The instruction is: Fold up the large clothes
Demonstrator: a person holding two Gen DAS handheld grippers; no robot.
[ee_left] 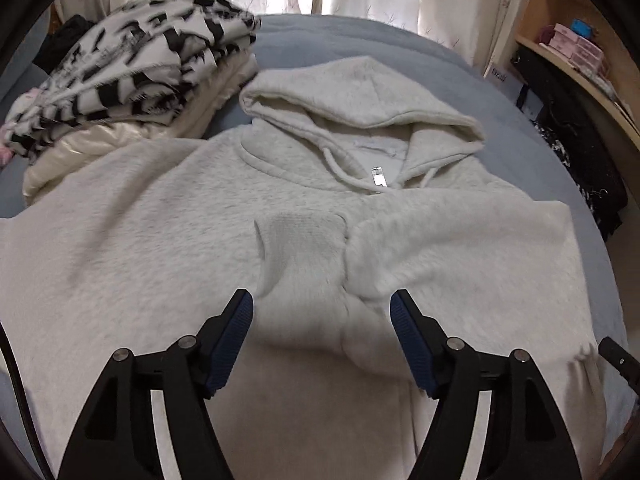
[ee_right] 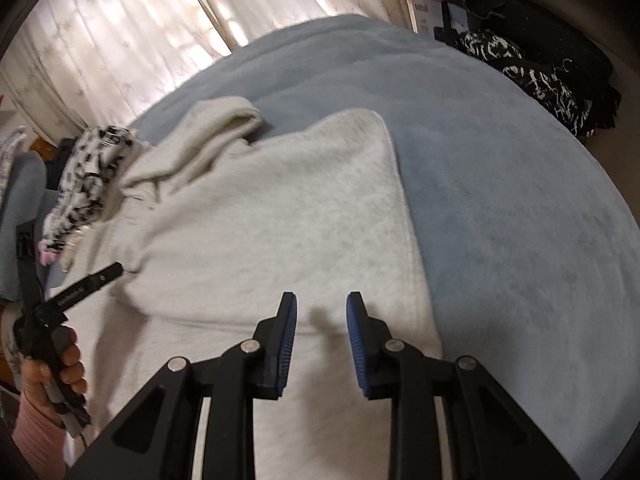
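Observation:
A light grey hoodie point(ee_left: 160, 248) lies front up on the blue bed, hood point(ee_left: 360, 96) at the far end. Its right sleeve point(ee_left: 420, 248) is folded in across the chest, cuff point(ee_left: 300, 240) in the middle. My left gripper point(ee_left: 321, 308) is open and empty, hovering above the folded sleeve. The hoodie also shows in the right wrist view point(ee_right: 280, 220). My right gripper point(ee_right: 321, 312) is open and empty above the hoodie's right folded edge. The left gripper point(ee_right: 92, 280) shows at the left of that view, held in a hand.
A stack of folded clothes, black-and-white patterned fabric point(ee_left: 140, 60) on top, sits at the bed's far left beside the hoodie. The blue bedcover point(ee_right: 520, 200) stretches right of the hoodie. Shelves point(ee_left: 580, 52) and dark clothing point(ee_right: 540, 76) stand right of the bed. Curtains hang behind.

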